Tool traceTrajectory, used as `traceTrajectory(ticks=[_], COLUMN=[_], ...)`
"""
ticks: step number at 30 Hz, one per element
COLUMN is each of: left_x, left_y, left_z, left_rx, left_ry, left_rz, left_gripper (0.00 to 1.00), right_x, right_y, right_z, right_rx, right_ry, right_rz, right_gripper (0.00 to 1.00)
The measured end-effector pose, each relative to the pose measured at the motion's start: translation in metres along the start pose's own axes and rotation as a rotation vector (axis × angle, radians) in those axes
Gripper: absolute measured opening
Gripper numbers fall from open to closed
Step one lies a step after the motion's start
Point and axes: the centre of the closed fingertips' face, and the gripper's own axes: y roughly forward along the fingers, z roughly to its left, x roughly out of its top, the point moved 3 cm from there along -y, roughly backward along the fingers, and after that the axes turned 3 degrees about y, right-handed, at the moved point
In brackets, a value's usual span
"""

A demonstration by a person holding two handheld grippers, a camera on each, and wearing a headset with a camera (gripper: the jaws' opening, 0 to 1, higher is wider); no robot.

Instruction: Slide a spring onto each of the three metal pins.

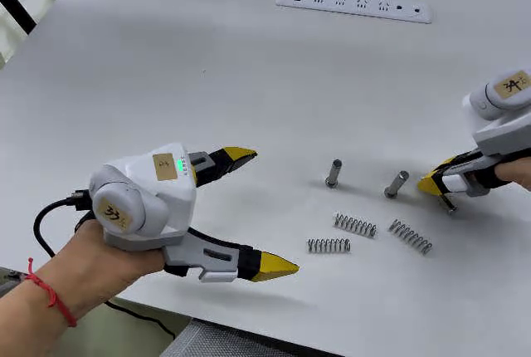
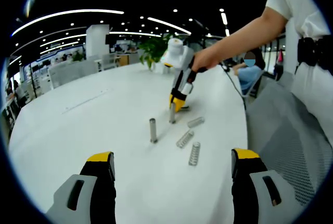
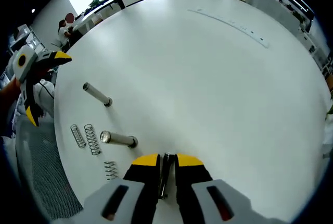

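1. The right gripper [image 1: 433, 183] is closed on a pin [image 3: 165, 174], which is clamped lengthwise between the jaws at the bottom centre of the right gripper view. The step in hand is judged to be readying this pin for a spring.
2. Little of the pin is seen clear of the jaws, so the grip would best be kept firm and one end left free. A spring cannot be passed over a covered shaft.
3. The left gripper [image 1: 259, 210] is held open at the lower left of the head view, with its jaws wide apart and nothing between them. A spring would best be taken by it lightly across the coils, so that none are crushed. The bore would then be lined up with the pin's axis before it is pushed on.
4. Three springs [image 1: 355, 225] [image 1: 328, 245] [image 1: 410, 237] lie flat on the table [image 1: 207, 58] at the lower centre-right of the head view. They are between the grippers, nearer the right one.
5. Two pins [image 1: 333, 173] [image 1: 397, 183] stand upright just above the springs, the right-hand one close beside the right gripper's tips.
6. Rolling springs and a knocked upright pin are judged the main risks.
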Motion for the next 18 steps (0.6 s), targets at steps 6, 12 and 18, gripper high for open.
traceTrajectory(ticks=[6,12,18], left_x=[-0.0006,-0.0003,0.0005], left_y=[-0.0003,0.0003,0.0005], left_z=[0.0011,0.0011,0.0015], left_rx=[0.0,0.0,0.0], left_ry=[-0.004,-0.007,-0.011], left_rz=[-0.001,-0.002,-0.005], left_gripper=[0.94,0.93,0.93], right_x=[0.0007,0.0011,0.0004], right_y=[0.0003,0.0004,-0.0012], right_z=[-0.0012,-0.0024,0.0005], right_rx=[-0.013,-0.014,-0.018], right_ry=[-0.016,-0.01,-0.026], right_rz=[0.008,0.012,0.012], right_gripper=[0.1,0.1,0.09])
